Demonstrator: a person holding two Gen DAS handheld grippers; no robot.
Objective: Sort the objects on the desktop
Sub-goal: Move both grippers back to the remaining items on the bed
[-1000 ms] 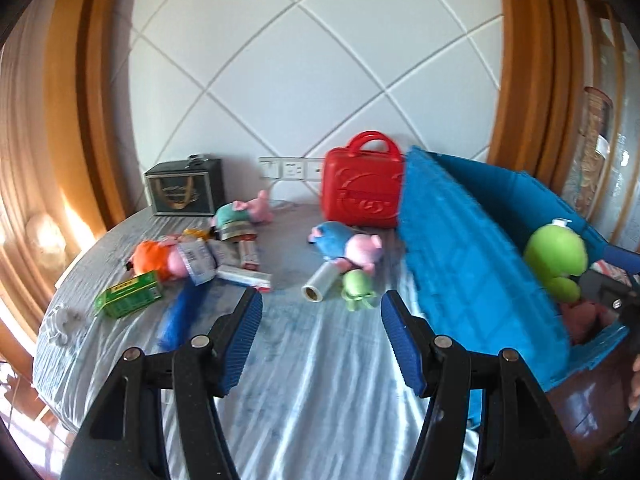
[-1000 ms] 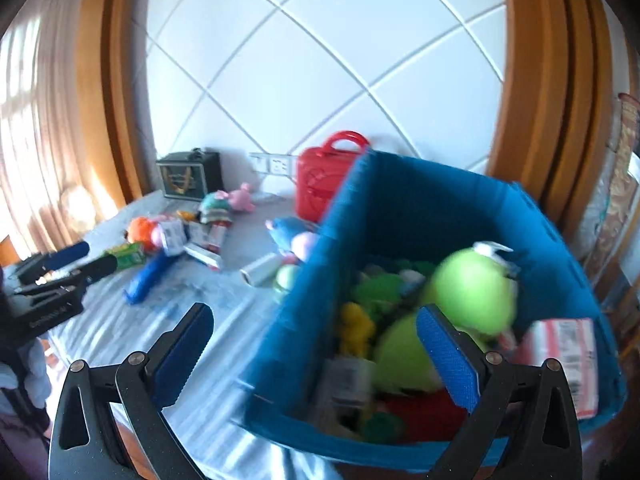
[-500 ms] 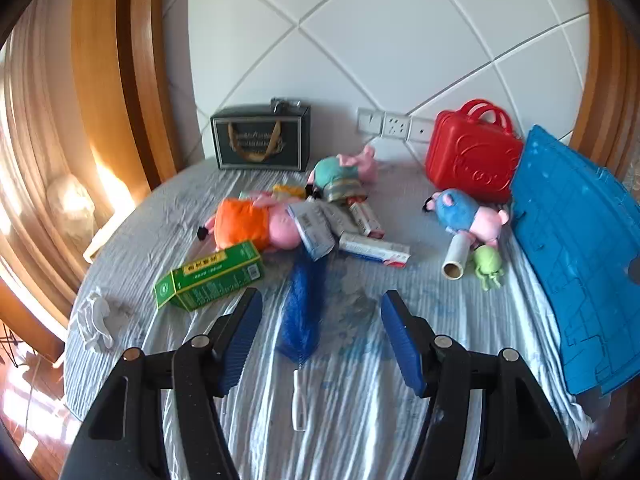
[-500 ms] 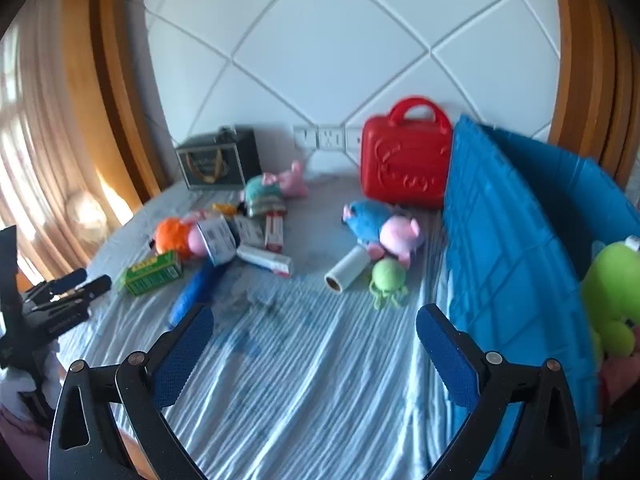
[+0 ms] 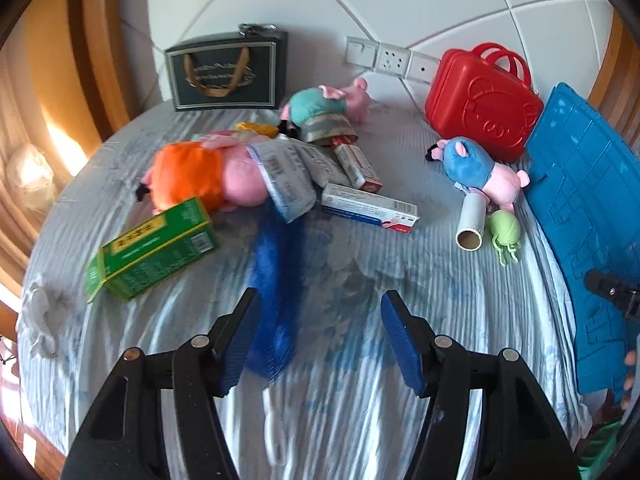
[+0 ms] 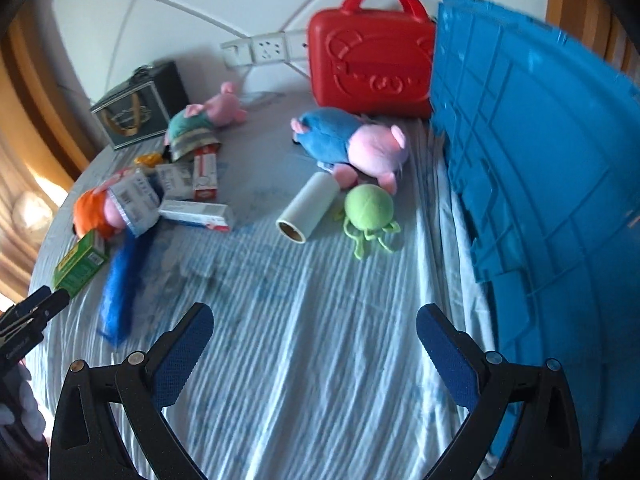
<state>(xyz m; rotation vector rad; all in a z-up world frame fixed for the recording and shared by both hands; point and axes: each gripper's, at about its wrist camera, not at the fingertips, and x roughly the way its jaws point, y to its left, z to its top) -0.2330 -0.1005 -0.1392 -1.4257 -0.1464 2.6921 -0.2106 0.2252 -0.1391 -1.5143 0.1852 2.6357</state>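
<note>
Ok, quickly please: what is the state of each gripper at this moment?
Left gripper: open, holding nothing; the blue brush lies on the table beneath it.
Right gripper: open, holding nothing.

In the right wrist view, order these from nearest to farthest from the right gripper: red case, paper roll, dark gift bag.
1. Paper roll, lying ahead of the right gripper.
2. Red case, standing at the back, right of centre.
3. Dark gift bag, far back on the left.

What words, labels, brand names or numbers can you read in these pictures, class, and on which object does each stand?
None can be read.
green box: yellow label, print blurred.
white carton: print too small.
barcode packet: bars only, digits unreadable.
red case: embossed bear face, no letters.
</note>
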